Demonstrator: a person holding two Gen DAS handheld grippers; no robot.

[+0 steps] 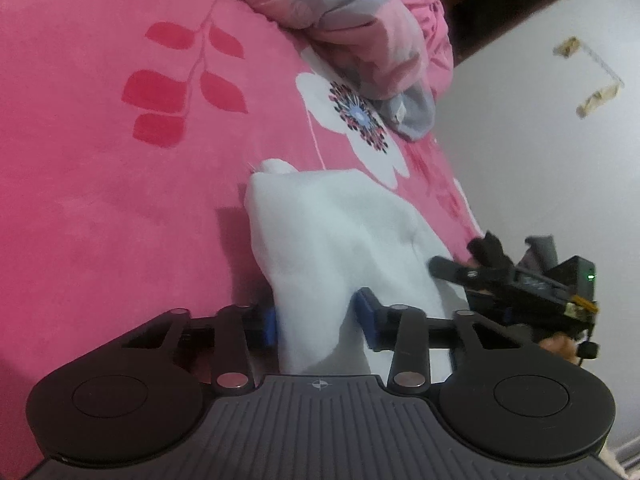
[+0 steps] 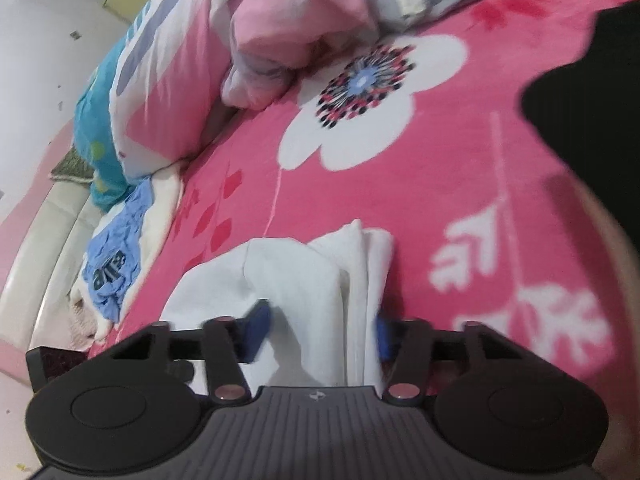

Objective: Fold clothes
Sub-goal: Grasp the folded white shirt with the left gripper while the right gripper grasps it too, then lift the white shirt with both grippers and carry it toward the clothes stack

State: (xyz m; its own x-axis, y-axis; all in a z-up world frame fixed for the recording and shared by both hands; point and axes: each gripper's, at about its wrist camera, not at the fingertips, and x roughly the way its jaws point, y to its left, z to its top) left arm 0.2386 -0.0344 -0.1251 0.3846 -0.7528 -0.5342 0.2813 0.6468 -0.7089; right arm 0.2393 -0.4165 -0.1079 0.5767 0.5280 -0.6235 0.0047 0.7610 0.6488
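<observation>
A white garment (image 1: 332, 232) lies folded in several layers on the pink flowered blanket (image 1: 120, 200). In the left wrist view a raised fold of it fills the gap between the blue pads (image 1: 267, 326) of my left gripper (image 1: 318, 322), which is shut on it. My right gripper (image 1: 460, 256) shows at the right edge of the cloth. In the right wrist view the white garment (image 2: 300, 280) stands up in stacked layers between the jaws of my right gripper (image 2: 320, 334), with the blue pads (image 2: 256, 330) against it, shut on the cloth.
A pink and grey quilt (image 1: 360, 28) is bunched at the far side of the bed. Pillows (image 2: 160, 80) and a blue garment (image 2: 116, 256) lie at the left bed edge, with a white wall (image 1: 540, 160) to the right. A person's dark sleeve (image 2: 592, 100) covers the right wrist view's right side.
</observation>
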